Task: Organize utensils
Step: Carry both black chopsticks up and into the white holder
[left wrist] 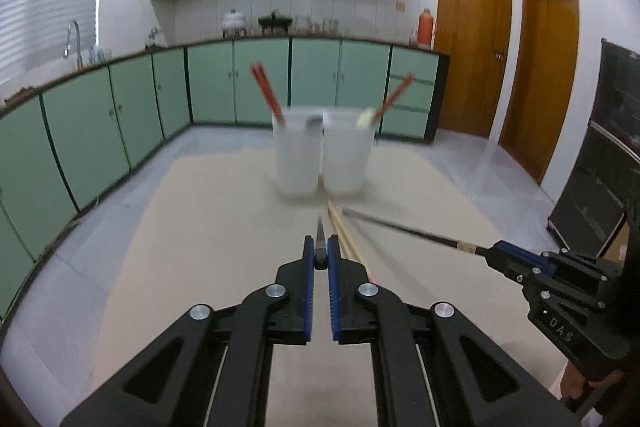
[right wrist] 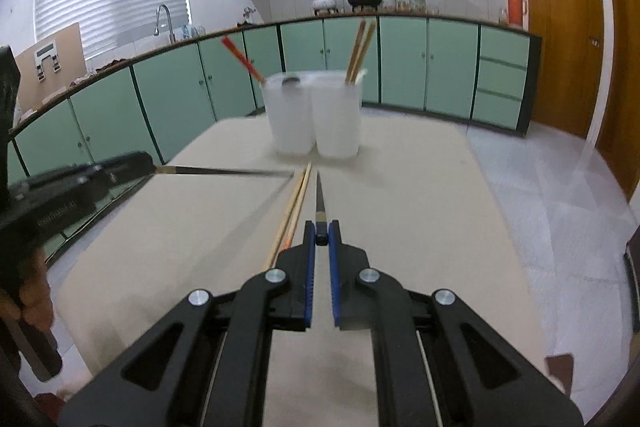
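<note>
A: Left gripper [left wrist: 321, 253]?
B: Jaws clamped on one dark chopstick [left wrist: 320, 227], long axis aimed at the two white cups [left wrist: 298, 155] near the table's [left wrist: 200, 227] far edge.
A: Right gripper [right wrist: 321, 235]?
B: Likewise clamped on its dark chopstick [right wrist: 319, 195], aimed at the same cups.

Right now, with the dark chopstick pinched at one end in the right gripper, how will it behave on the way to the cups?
The dark chopstick looks stiff and straight, so it probably won't droop. It is thin and smooth, held only at its end by the right gripper, so it may pivot or slip. The translucent cups look light and might tip if knocked.
</note>
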